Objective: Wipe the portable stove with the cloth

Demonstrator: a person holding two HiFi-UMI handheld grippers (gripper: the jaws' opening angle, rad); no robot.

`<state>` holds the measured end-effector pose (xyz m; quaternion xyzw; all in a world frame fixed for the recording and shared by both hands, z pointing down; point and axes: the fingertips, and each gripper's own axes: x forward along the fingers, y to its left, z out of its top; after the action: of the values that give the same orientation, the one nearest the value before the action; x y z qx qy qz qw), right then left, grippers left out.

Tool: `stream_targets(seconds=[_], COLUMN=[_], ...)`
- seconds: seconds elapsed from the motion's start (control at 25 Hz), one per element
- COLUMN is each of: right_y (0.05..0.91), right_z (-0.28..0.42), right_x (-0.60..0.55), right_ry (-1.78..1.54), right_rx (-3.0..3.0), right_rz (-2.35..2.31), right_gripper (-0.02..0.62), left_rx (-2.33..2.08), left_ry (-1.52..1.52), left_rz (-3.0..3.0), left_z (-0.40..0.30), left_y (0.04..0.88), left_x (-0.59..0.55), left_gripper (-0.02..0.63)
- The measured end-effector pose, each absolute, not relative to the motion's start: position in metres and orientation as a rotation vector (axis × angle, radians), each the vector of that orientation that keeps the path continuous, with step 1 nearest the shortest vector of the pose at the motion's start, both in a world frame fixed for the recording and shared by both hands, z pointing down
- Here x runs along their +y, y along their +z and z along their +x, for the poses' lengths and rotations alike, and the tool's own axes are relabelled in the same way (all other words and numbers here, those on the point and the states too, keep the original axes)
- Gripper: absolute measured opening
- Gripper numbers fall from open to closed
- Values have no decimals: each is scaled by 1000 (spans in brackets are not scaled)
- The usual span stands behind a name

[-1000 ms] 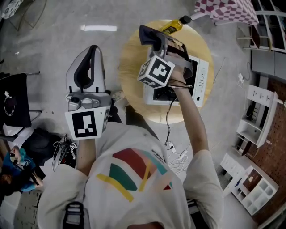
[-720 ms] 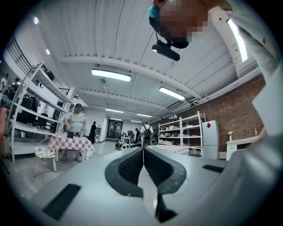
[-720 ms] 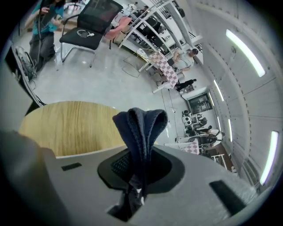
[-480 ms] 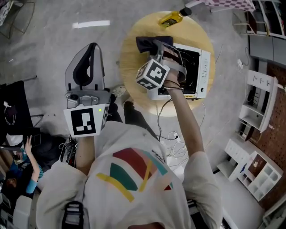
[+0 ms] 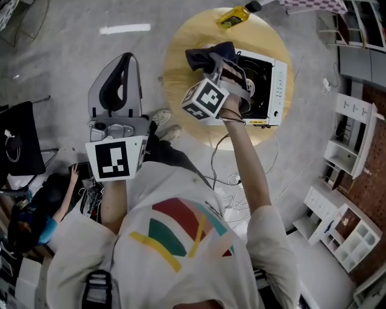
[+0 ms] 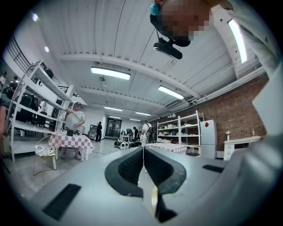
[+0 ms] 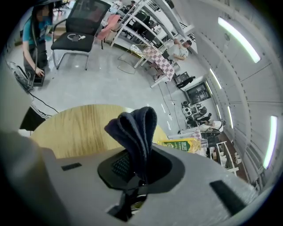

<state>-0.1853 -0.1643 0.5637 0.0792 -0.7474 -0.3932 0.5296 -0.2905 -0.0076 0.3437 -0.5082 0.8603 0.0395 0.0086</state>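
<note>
A white portable stove (image 5: 276, 90) with a black burner sits on the round wooden table (image 5: 178, 72). My right gripper (image 5: 215, 61) hovers over the stove's left side, shut on a dark blue cloth (image 5: 208, 55). In the right gripper view the folded cloth (image 7: 135, 128) stands up out of the shut right gripper (image 7: 137, 164), with the table top (image 7: 75, 130) behind it. My left gripper (image 5: 118, 84) is held off to the table's left over the floor. Seen in its own view, the left gripper (image 6: 143, 154) points up into the room, shut and holding nothing.
A yellow bottle (image 5: 232, 17) lies at the table's far edge, also visible as the bottle (image 7: 181, 144) past the cloth. Cables (image 5: 232, 193) trail on the floor near the table. White shelf units (image 5: 347, 151) stand at the right, a black chair (image 5: 18, 139) and a crouching person (image 5: 42, 220) at the left.
My right gripper, still holding the cloth, has shifted from over the stove's middle toward its far left corner. The left gripper has kept its place.
</note>
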Motion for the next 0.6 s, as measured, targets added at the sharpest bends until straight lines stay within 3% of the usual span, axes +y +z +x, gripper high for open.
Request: stream_targets(seconds=[0.6], right_y=[566], right_z=[-118], right_x=[-70], right_ry=[-1136], right_rx=[-1755], right_rz=[-17], right_gripper=[34], left_rx=[2663], left_ry=[34], left_rz=[-1508], left_z=[-219], left_y=[322], left_x=[58], left_gripper=[8])
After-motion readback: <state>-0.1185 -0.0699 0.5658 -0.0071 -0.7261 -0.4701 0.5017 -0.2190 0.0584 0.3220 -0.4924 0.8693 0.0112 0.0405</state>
